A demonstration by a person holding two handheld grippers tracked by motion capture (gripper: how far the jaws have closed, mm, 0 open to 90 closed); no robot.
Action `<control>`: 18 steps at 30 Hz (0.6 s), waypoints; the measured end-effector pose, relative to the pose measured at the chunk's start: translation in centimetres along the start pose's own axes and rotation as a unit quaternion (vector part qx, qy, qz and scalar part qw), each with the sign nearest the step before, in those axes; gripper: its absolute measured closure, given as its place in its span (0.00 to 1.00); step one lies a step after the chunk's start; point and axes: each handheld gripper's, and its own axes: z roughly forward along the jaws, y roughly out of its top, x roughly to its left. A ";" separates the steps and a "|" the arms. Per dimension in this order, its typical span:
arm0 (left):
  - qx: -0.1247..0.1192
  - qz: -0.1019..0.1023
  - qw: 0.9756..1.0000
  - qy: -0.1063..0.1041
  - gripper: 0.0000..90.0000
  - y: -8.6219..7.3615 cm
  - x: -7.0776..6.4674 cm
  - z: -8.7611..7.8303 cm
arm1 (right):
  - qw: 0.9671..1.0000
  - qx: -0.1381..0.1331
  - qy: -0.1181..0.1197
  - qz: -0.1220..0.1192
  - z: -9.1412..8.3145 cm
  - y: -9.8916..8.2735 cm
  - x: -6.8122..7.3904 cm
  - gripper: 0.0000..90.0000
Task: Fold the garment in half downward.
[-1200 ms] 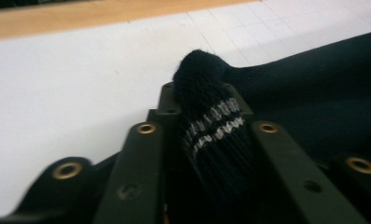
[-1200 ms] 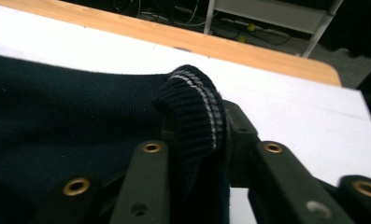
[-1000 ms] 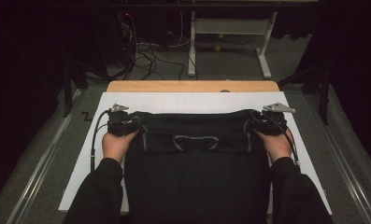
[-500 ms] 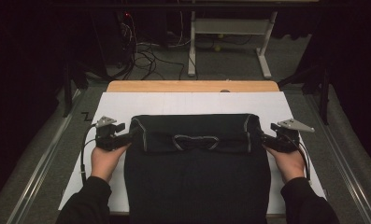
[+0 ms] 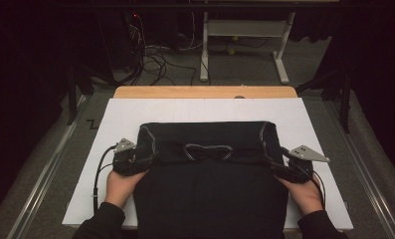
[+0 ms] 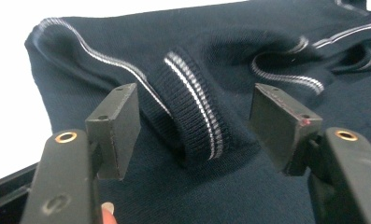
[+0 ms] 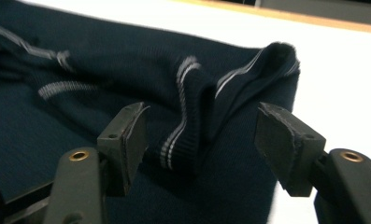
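A dark navy knit garment [image 5: 210,199] with white-striped trim lies flat on the white board [image 5: 205,109], its top part folded over. My left gripper [image 5: 148,158] rests at its left edge and my right gripper [image 5: 272,167] at its right edge. In the left gripper view a ribbed, striped cuff [image 6: 192,112] lies between the jaws of the left gripper [image 6: 197,126], and the pads do not touch it. The right gripper [image 7: 206,140] likewise straddles a folded striped cuff [image 7: 188,126] with gaps on both sides. Both pairs of jaws have just been opening.
The board lies on a wooden table whose far edge [image 5: 205,92] shows beyond it. Metal rails [image 5: 41,179] run along both sides of the table. Cables [image 5: 155,55] and a white desk frame [image 5: 279,55] stand on the floor behind. White board shows around the garment.
Both hands have let go of the garment's top corners and slid back toward the person along its sides. The folded top now lies flat, and both pairs of jaws stand wider.
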 end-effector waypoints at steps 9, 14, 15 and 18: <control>0.038 0.003 0.999 0.025 0.39 2.5 -0.2 2.9 | 0.999 0.036 0.010 0.011 3.0 1.4 -0.2 0.45; 0.035 0.014 0.999 0.013 0.65 2.4 -0.2 2.9 | 0.999 0.037 0.008 0.007 3.5 2.1 -0.1 0.76; 0.026 0.020 0.999 0.012 0.69 2.3 -0.4 2.7 | 0.999 0.035 0.006 0.008 3.3 2.2 -0.1 0.82; 0.001 0.038 0.999 0.019 0.77 2.3 -1.2 1.9 | 1.000 0.021 0.016 0.012 2.7 2.3 -0.1 0.92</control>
